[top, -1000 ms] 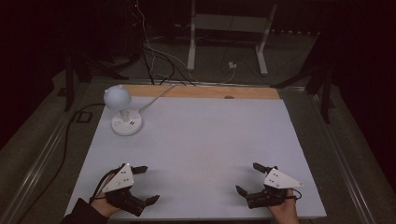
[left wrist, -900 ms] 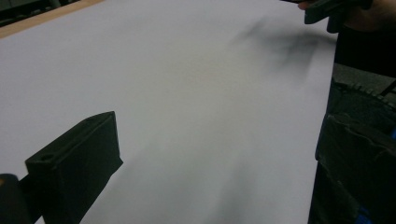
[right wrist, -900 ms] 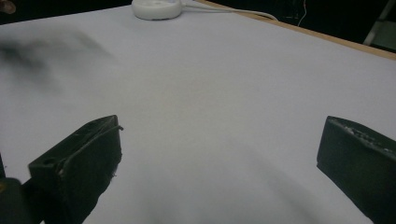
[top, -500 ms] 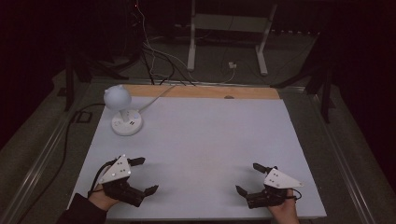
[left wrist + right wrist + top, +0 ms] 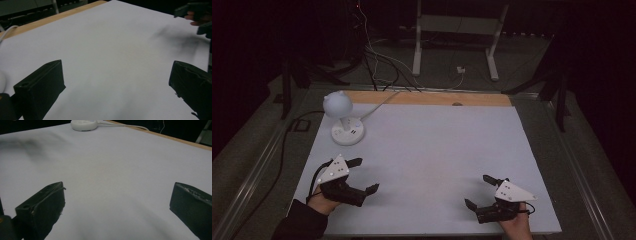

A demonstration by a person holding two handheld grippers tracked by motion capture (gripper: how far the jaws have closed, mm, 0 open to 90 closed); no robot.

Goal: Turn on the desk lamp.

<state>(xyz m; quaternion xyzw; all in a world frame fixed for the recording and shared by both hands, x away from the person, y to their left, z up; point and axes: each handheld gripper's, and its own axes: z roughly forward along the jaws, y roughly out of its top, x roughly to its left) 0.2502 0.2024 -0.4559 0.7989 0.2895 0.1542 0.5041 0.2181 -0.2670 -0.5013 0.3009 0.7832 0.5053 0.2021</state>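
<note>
A white table lamp with a round base [image 5: 347,134] and a globe head [image 5: 337,104] stands at the far left of the white tabletop [image 5: 432,145]; the right gripper view has its base [image 5: 83,124] at the top. My left gripper [image 5: 365,175] is held low over the near left of the table, open, nothing between its jaws [image 5: 117,82]. At the near right my right gripper [image 5: 477,191] is open too and holds nothing [image 5: 117,202]. It appears far off in the left gripper view [image 5: 197,15].
A wooden strip [image 5: 427,98] runs along the table's far edge. The lamp's white cable [image 5: 379,102] leads off over it to the back. Beyond stand a metal stand's legs [image 5: 454,40] and loose cables on a dark floor.
My left gripper has moved a little forward, away from the near edge and toward the lamp. The right gripper has stayed put.
</note>
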